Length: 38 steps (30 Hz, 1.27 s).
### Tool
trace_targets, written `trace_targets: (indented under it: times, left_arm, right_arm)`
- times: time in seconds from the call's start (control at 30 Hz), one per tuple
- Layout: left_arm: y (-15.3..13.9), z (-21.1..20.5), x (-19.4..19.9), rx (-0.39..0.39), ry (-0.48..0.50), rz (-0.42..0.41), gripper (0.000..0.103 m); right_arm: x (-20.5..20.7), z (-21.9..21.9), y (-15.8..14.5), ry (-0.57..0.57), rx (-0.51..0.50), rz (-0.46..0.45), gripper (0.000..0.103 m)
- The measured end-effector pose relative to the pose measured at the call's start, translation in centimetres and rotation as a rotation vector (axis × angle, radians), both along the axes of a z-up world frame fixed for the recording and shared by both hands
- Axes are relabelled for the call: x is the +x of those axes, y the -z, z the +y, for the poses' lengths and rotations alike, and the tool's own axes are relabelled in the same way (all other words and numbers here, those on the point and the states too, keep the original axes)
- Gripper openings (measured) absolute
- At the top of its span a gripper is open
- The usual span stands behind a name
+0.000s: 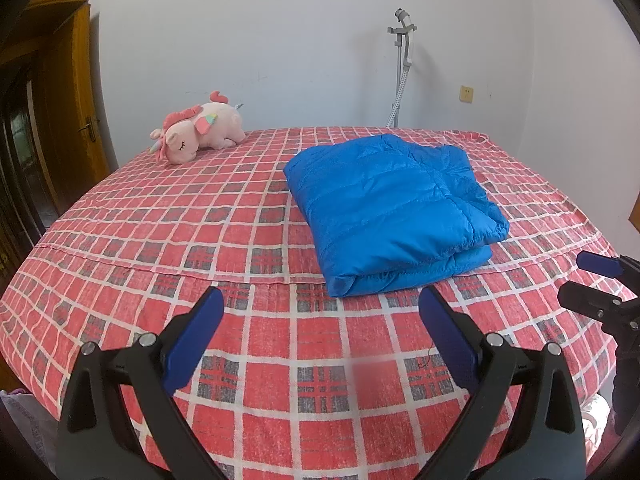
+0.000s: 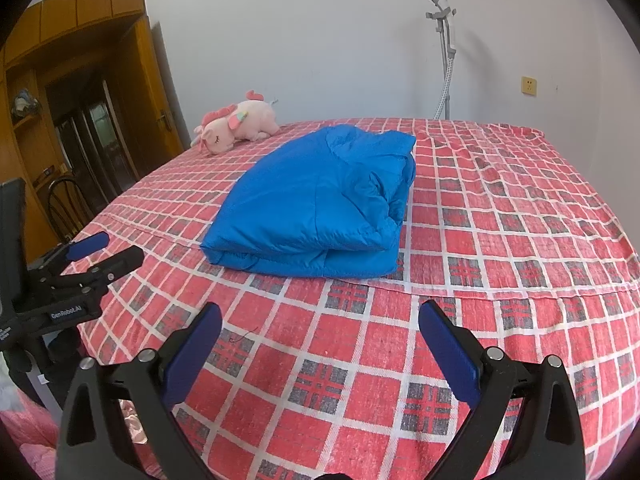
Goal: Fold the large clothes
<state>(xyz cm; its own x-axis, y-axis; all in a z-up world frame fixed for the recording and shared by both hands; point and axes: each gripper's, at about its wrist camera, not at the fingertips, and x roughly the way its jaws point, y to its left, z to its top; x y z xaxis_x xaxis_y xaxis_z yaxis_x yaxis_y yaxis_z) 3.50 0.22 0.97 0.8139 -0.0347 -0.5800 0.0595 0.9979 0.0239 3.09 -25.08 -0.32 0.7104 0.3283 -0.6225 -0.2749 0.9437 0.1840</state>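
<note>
Since the jacket (image 1: 394,212) already lies as a compact folded stack on the bed (image 1: 160,240), ahead of both tools and touched by neither, you look to be at the last step. Your left gripper (image 1: 320,322) and right gripper (image 2: 320,334) both stand wide and empty. If anything's left, tidy the loose upper flap, else back off.

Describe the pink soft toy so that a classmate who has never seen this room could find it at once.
Start at the bed with the red checked sheet, which fills the room. Look to its far left corner by the white wall: the plush unicorn lies there on its side. It is pale pink and small, unlike the big folded blue jacket in the middle.
</note>
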Motion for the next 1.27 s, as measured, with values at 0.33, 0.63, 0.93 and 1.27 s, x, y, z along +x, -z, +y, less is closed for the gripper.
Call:
trace_targets:
  times: [0.33, 0.63, 0.93, 1.27]
  left_arm:
    - [0.54, 0.25, 0.32, -0.002, 0.008, 0.019, 0.097]
    - [0.62, 0.59, 0.52, -0.009, 0.015, 0.028, 0.097]
    - [0.70, 0.69, 0.58, -0.014, 0.020, 0.028, 0.097]
    - [0.58, 0.69, 0.73, -0.010, 0.015, 0.030, 0.097]
  right_arm:
    - [0.10, -0.01, 0.15, -0.001, -0.002, 0.002, 0.099]
    - [0.27, 0.04, 0.27, -0.002, -0.002, 0.005, 0.099]
    - [0.32, 0.01, 0.52, -0.004, -0.003, 0.008, 0.099]
    - [0.50, -0.04, 0.61, -0.005, -0.005, 0.012, 0.099]
